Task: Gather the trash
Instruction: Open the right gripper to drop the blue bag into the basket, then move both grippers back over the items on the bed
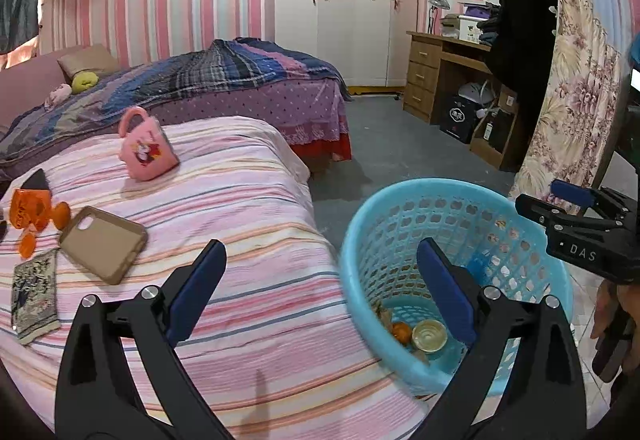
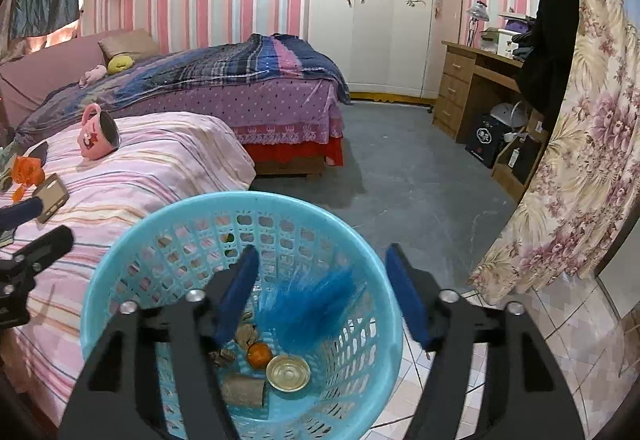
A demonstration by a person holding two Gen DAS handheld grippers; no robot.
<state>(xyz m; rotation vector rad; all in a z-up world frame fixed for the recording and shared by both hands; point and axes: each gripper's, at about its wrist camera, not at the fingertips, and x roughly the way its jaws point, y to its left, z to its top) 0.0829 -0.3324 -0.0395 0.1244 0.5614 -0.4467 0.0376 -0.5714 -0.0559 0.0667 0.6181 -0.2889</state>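
A light blue plastic basket stands on the floor beside the striped bed. Inside lie an orange peel piece, a small clear cup, a cardboard tube and a blurred blue tuft. My right gripper is open and empty, right above the basket. My left gripper is open and empty, over the bed's edge next to the basket. Orange wrapper and peel pieces lie on the bed at far left.
On the striped bed lie a pink mug on its side, a tan phone case and a patterned cloth pouch. A second bed, wardrobe, wooden desk and floral curtain surround the grey floor.
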